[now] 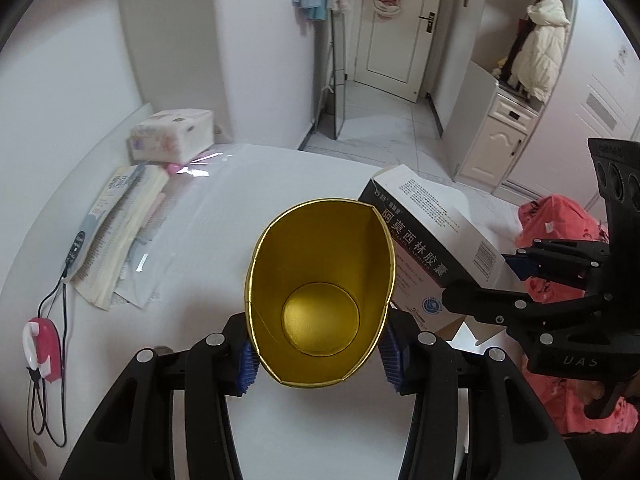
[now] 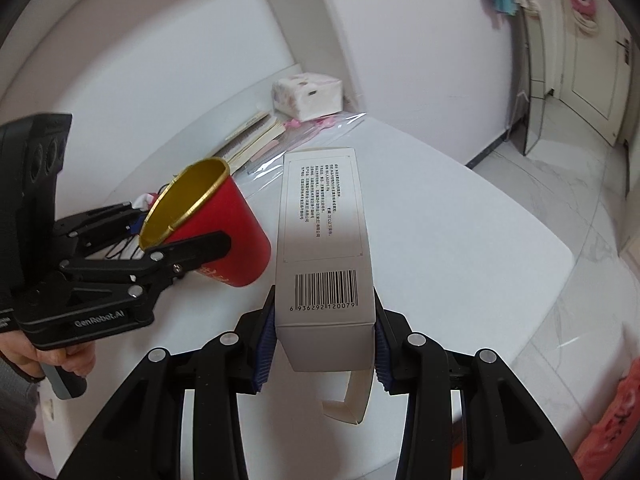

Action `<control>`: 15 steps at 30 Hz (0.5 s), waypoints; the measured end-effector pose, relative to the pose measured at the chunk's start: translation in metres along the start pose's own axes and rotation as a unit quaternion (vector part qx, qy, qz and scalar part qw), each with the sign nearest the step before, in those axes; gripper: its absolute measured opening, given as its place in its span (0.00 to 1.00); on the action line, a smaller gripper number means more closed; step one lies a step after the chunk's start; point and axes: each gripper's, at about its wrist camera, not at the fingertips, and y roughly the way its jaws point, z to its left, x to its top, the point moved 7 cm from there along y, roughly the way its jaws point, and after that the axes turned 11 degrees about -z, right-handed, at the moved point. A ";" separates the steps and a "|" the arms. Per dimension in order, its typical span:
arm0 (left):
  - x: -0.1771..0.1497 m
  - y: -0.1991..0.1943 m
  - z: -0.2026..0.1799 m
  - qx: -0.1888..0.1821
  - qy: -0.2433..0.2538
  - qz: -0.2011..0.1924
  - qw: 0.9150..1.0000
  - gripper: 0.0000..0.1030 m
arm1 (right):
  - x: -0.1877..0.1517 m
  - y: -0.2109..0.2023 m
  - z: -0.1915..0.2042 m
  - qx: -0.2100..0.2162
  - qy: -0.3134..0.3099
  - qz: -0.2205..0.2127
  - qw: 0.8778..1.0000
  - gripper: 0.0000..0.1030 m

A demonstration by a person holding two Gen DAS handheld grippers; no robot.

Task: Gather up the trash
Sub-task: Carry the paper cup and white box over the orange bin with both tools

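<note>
Both pieces of trash are picked up and held above the white table (image 2: 460, 240): the left gripper (image 1: 320, 354) pinches a red, gold-lined paper cup (image 1: 320, 292), squashed oval, and the right gripper (image 2: 325, 350) pinches a white medicine box (image 2: 324, 248) with an open flap. Next, I judge, carry both past the table's right edge to the pink bag (image 1: 560, 224)

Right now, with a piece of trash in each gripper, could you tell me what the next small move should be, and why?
Probably carry both toward the pink bag past the table's right edge. The left gripper is shut on the gold-lined cup, the right gripper on the white box, and both are off the table, so only the drop-off seems left.
</note>
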 end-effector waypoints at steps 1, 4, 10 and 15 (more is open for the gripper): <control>0.000 -0.002 -0.011 -0.003 0.003 0.000 1.000 0.49 | -0.003 -0.009 -0.004 -0.002 0.003 -0.002 1.000 0.39; -0.004 -0.008 -0.042 -0.018 0.012 0.000 1.000 0.49 | -0.015 -0.037 -0.020 -0.010 0.017 -0.006 1.000 0.39; -0.010 -0.001 -0.102 -0.049 0.020 0.007 0.999 0.50 | -0.044 -0.095 -0.063 -0.040 0.049 -0.011 0.998 0.39; -0.019 0.011 -0.152 -0.077 0.030 0.019 0.996 0.50 | -0.074 -0.135 -0.103 -0.071 0.080 -0.008 0.994 0.39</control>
